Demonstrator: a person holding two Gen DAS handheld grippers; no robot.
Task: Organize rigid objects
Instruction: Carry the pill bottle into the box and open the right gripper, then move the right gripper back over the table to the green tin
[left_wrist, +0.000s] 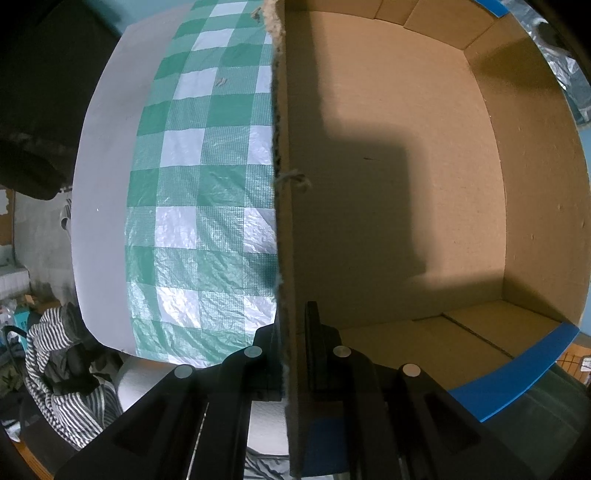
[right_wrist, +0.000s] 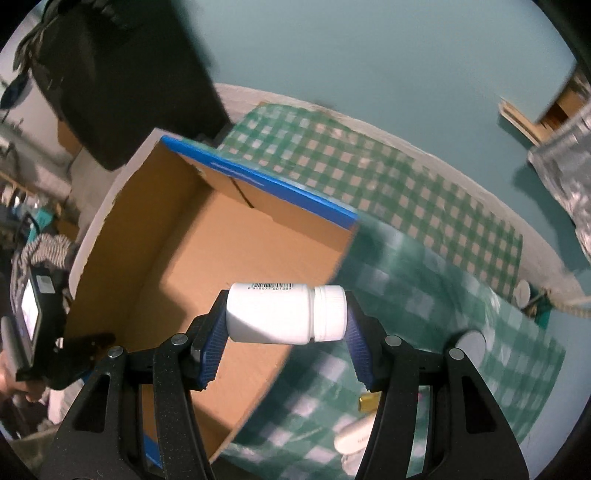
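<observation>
Right tongs (right_wrist: 286, 325) grasp a white bottle (right_wrist: 284, 314) end to end, one blue pad on its base, the other on its cap, so it lies crosswise between them, over the near right wall of the box (right_wrist: 229, 229). Left tongs (left_wrist: 293, 354) are clenched on the box's left wall, steadying it on the checked cloth (left_wrist: 199, 206) that covers the surface.

Main risk, as I judge it: the bottle is smooth and pinched only at its two ends, so a tilt or a jolt could let it pivot or slide out before it is over the box floor, which looks bare. Released too early, it would land on the cloth to the right, among the small items near the cloth's near edge, and could roll. Lowered carelessly, the tongs or the bottle could catch the blue-edged rim (right_wrist: 280, 184). Should the left hold slacken, a knock could shove the light box sideways.
</observation>
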